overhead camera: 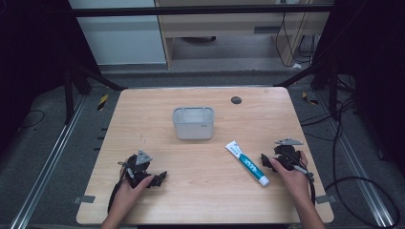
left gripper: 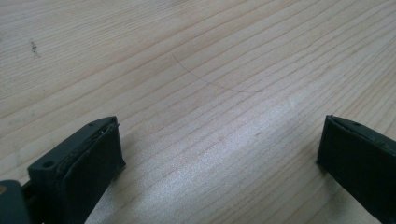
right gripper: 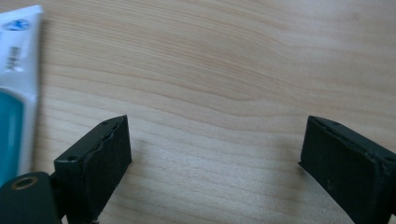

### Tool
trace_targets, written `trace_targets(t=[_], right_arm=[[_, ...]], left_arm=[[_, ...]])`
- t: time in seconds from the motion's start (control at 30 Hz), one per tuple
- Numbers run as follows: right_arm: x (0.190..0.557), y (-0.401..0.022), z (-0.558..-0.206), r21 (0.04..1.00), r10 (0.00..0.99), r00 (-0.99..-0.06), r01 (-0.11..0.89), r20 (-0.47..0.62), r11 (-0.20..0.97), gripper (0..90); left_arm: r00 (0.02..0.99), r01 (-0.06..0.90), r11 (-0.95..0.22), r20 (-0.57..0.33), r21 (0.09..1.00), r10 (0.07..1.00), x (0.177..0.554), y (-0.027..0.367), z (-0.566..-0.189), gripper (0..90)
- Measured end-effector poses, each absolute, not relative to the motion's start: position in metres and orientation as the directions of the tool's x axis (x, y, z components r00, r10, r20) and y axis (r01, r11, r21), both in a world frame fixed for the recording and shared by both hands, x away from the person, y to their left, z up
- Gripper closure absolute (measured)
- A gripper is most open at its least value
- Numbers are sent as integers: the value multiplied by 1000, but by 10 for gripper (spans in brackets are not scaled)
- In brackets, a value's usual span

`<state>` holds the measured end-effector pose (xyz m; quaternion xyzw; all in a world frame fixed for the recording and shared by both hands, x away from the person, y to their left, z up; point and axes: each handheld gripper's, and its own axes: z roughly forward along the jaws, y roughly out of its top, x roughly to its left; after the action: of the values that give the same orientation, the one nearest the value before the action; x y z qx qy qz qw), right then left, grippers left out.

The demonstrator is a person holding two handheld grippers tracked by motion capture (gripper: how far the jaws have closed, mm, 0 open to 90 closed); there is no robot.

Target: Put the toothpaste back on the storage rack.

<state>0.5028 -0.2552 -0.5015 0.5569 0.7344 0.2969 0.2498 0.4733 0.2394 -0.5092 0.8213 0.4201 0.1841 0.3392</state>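
A white and teal toothpaste tube (overhead camera: 247,163) lies flat on the wooden table (overhead camera: 200,200), right of centre, angled toward the front right. My right gripper (overhead camera: 265,161) rests on the table just right of the tube, open, with bare wood between its jaws. In the right gripper view the tube (right gripper: 16,88) runs along the left edge, beside the left jaw, and that gripper (right gripper: 215,158) holds nothing. My left gripper (overhead camera: 160,177) lies at the front left of the table, open and empty; in the left gripper view the gripper (left gripper: 219,158) has bare wood between its jaws.
A translucent grey plastic box (overhead camera: 193,122) with a rimmed top stands at the table's middle, toward the back. A small dark round spot (overhead camera: 236,99) sits near the far edge. Cables and frame legs lie on the floor around the table.
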Motion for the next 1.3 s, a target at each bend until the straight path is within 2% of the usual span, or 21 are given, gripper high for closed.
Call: trace_targets(t=[0.27, 0.43, 0.5, 0.53, 0.6, 0.7, 0.83, 1.07, 1.3], right_arm=[[499, -241, -467, 686, 938, -337, 663, -86, 301, 148], [497, -230, -441, 624, 905, -414, 683, -98, 380, 248], [497, -227, -439, 612, 897, -429, 684, -102, 397, 273], [496, -220, -437, 594, 883, -461, 688, -86, 417, 317], [496, -217, -436, 583, 875, -475, 687, -90, 433, 333], [498, -205, -430, 539, 850, -520, 693, -88, 480, 421], [503, -194, -425, 491, 833, -548, 706, -80, 511, 464], [517, -177, -427, 423, 820, -569, 728, -65, 539, 471], [532, -159, -437, 393, 820, -572, 747, -34, 537, 468]], left_arm=[[579, 565, -417, 18, 712, 815, 473, 239, -509, 0], [578, 566, -417, 18, 711, 816, 473, 239, -509, 0], [578, 566, -417, 18, 711, 816, 473, 239, -509, 0], [577, 567, -417, 18, 711, 816, 473, 239, -509, 0], [577, 567, -417, 19, 711, 816, 473, 239, -509, 0], [578, 567, -417, 19, 710, 816, 473, 239, -509, 0], [578, 567, -417, 19, 710, 816, 473, 239, -509, 0], [579, 566, -418, 18, 710, 815, 473, 239, -509, 0], [579, 566, -416, 16, 712, 815, 472, 239, -509, 0]])
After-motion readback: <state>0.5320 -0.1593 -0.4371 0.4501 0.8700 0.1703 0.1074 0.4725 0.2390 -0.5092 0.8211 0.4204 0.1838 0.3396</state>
